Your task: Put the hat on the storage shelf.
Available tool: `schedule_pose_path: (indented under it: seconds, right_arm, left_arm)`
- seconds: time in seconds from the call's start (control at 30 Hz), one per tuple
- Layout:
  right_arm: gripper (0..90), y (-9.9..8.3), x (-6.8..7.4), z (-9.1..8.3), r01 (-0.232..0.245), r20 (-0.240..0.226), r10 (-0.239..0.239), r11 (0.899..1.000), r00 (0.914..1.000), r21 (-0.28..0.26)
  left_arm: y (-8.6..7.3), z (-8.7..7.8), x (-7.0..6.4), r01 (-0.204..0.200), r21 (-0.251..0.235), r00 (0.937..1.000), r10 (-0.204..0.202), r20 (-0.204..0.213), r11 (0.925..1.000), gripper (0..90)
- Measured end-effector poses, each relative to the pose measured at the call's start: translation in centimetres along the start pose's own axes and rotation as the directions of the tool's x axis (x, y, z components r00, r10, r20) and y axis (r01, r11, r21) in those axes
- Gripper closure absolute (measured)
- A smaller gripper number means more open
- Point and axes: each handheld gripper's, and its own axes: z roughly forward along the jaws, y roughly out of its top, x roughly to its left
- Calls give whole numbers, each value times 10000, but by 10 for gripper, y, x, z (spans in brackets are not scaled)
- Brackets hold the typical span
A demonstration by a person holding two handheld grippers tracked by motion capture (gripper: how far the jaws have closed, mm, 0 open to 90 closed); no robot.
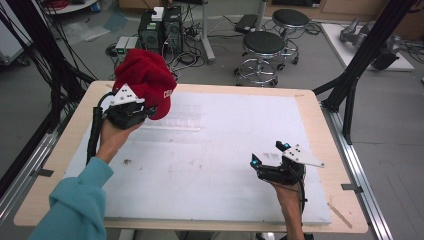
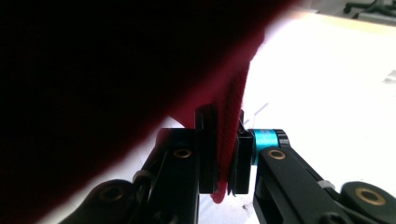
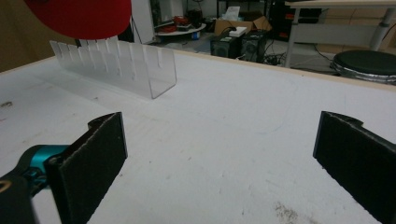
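A red cap (image 1: 148,80) with white lettering hangs in the air above the table's far left, held by its edge. My left gripper (image 1: 131,111) is shut on the cap; in the left gripper view the red fabric (image 2: 229,140) is pinched between the two black jaws and the cap's dark underside covers the upper left. My right gripper (image 1: 270,156) stands open just above the white mat (image 1: 220,165) at the near right, with nothing between its pads (image 3: 93,163). A clear slotted rack (image 3: 121,65) stands on the mat below the cap (image 3: 79,16).
The clear slotted rack (image 1: 175,117) lies across the mat's far middle, hard to make out from above. The wooden table edge (image 1: 320,135) frames the mat. Stools (image 1: 262,50), computers (image 1: 162,27) and cables stand on the floor beyond. Black frame posts (image 1: 357,70) rise at the right.
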Motion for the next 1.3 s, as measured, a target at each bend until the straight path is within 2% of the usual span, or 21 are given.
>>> schedule_pose_path:
  seconds: [0.2, 0.27, 0.43, 0.57, 0.67, 0.77, 0.83, 0.9, 0.97, 1.03, 1.13, 1.3]
  right_arm:
    - [17, -14, -2, 2, 49, 151, -49, 10000, 9999, -51]
    - [17, -16, -2, 3, -13, 222, 11, 9999, 9998, 106]
    - [17, -16, -1, 4, 54, 301, -48, 9998, 9995, -188]
    - [17, -18, -1, 4, -22, 340, 24, 10000, 9994, -62]
    - [17, -18, -1, 2, 10, 381, -8, 10000, 9993, -44]
    - [18, -23, -2, -2, 173, 466, -149, 9985, 9988, -512]
    - [17, -30, -5, -3, 68, 528, -44, 9989, 9986, -464]
    - [17, -34, -6, -3, -223, 629, 237, 9995, 9977, -231]
    - [17, -34, -5, -2, -15, 688, 35, 9996, 9976, -286]
    - [17, -33, -2, -1, 184, 700, -143, 9982, 9974, -579]
    - [17, -33, -2, 2, 104, 635, -64, 9980, 9980, -626]
    - [17, -35, -2, 6, -45, 522, 71, 9988, 9986, -492]
  left_arm:
    - [-4, 10, 2, -126, 215, 9997, 130, -190, 9997, 848]
    - [-5, 12, 2, -73, 194, 9997, 78, -222, 9998, 847]
    - [-6, 18, 0, -167, 299, 9994, 176, -299, 9994, 847]
    - [-8, 22, -2, -82, 402, 9992, 97, -375, 9992, 848]
    - [-9, 23, -2, 43, 307, 9992, -31, -409, 9995, 847]
    - [-13, 24, -3, 209, 189, 9986, -199, -480, 9996, 847]
    - [-14, 24, -4, 287, 94, 9982, -281, -528, 9995, 847]
    - [-15, 26, -6, 219, 147, 9981, -210, -583, 9997, 847]
    - [-14, 26, -9, -2, 108, 9973, 10, -728, 9999, 846]
    - [-15, 27, -11, -22, 52, 9972, 26, -754, 10000, 847]
    - [-17, 29, -12, -17, 152, 9970, 28, -772, 9999, 847]
    - [-28, 37, -11, 367, 379, 9962, -335, -803, 9986, 847]
